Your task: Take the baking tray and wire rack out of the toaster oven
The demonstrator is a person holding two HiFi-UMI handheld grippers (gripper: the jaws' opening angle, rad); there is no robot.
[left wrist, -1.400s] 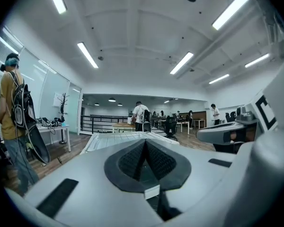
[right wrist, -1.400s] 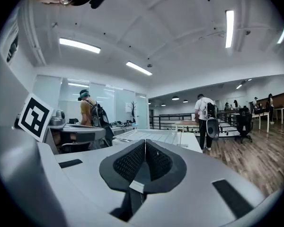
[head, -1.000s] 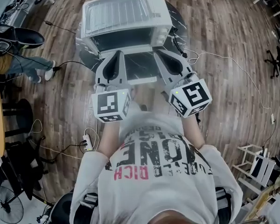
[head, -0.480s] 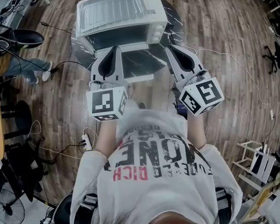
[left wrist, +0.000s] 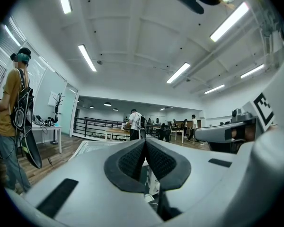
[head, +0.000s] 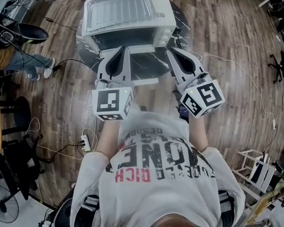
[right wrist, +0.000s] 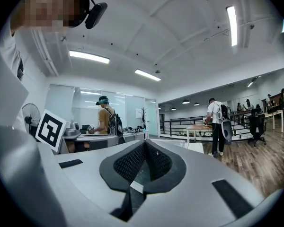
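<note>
Wood floor (head: pixel 222 46), one oven (head: pixel 125 14), left gripper (head: pixel 123 51), right gripper (head: pixel 173 53), both closed

head: overhead, steeply down on toaster oven (head: pixel 128 18) | gripper views: low, level, forward

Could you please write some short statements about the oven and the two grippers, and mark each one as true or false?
1. The oven has its door open. True.
2. The left gripper holds the tray. False: its jaws are together with nothing between them.
3. The right gripper is shut. True.
4. The oven stands on the floor. False: it stands on a dark round table.
</note>
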